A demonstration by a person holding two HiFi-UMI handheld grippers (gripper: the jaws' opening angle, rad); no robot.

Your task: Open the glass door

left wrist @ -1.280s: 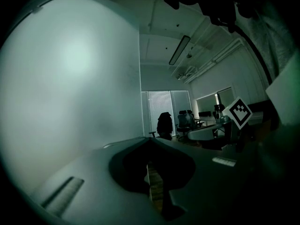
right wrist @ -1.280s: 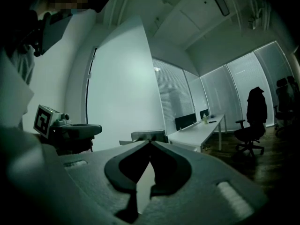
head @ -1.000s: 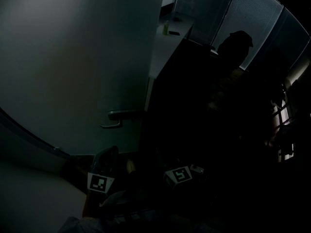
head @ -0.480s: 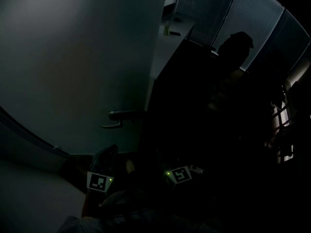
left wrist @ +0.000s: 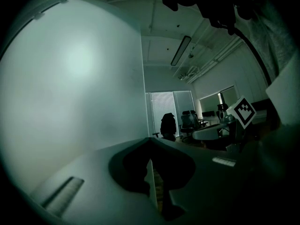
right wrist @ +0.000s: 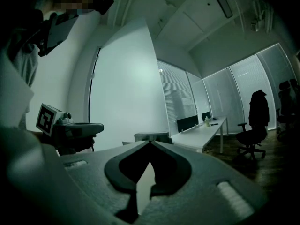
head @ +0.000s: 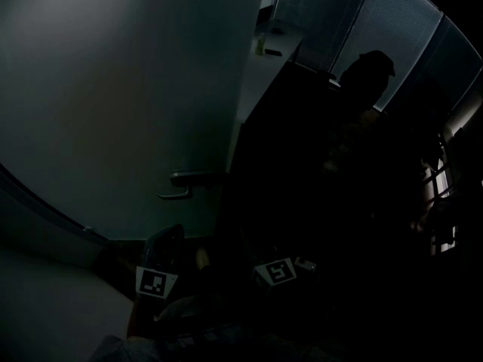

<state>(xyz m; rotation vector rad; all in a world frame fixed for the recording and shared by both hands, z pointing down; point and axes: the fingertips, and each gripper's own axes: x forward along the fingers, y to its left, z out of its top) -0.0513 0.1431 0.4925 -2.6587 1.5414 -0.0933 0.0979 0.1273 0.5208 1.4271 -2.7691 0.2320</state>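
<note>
Nothing moved: left claw (left wrist: 151, 161), right claw (right wrist: 149, 161) closed, empty, near door handle (head: 181, 183).

The small green lights that glowed half a second ago on your left marker cube (head: 155, 283) and right marker cube (head: 278, 271) are out now. Your head has drifted a touch. The door handle (head: 179, 185) and the edge of the glass door (head: 113, 89) sit slightly further right in the head view than a second ago.
</note>
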